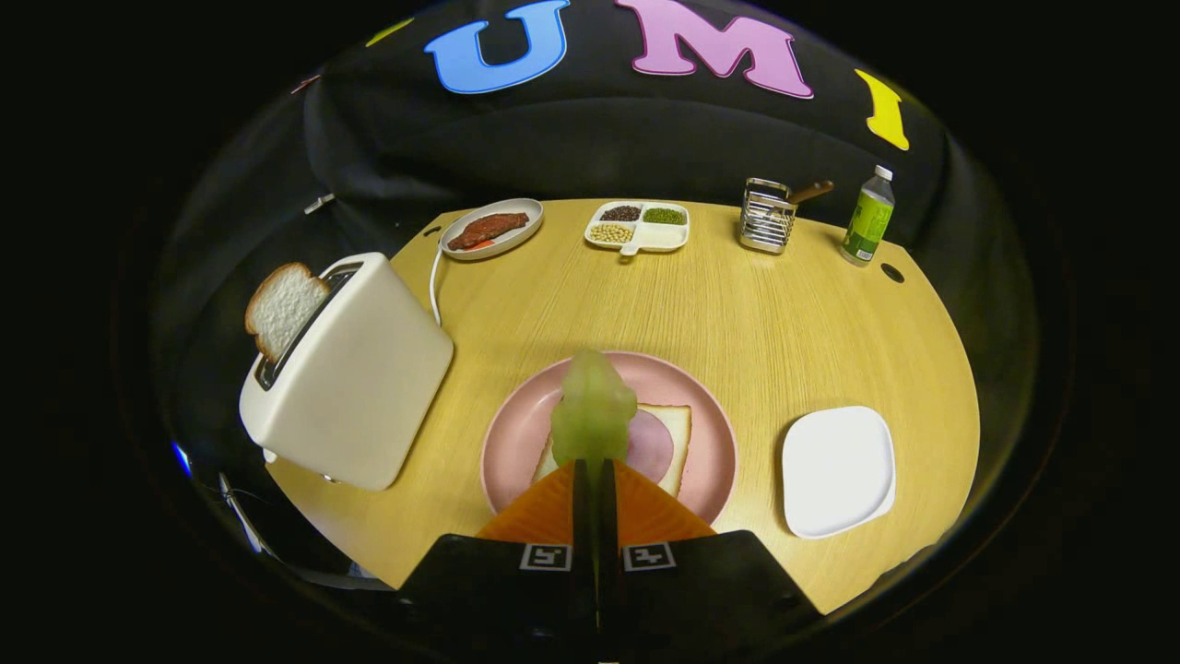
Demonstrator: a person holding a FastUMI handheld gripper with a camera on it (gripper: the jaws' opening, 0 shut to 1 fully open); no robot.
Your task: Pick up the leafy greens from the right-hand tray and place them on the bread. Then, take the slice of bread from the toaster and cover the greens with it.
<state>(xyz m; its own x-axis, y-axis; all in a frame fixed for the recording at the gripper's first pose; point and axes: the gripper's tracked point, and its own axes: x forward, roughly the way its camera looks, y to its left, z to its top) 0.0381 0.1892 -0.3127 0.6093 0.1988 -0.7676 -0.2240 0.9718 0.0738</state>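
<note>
Claw clamped on leafy greens, above bread.

Pale green leafy greens, pink plate

Claw closed on leafy greens, held above bread on plate at table near edge. Toaster with bread slice left; tray right. Along far edge: meat dish, divided dish, rack, bottle.
</note>
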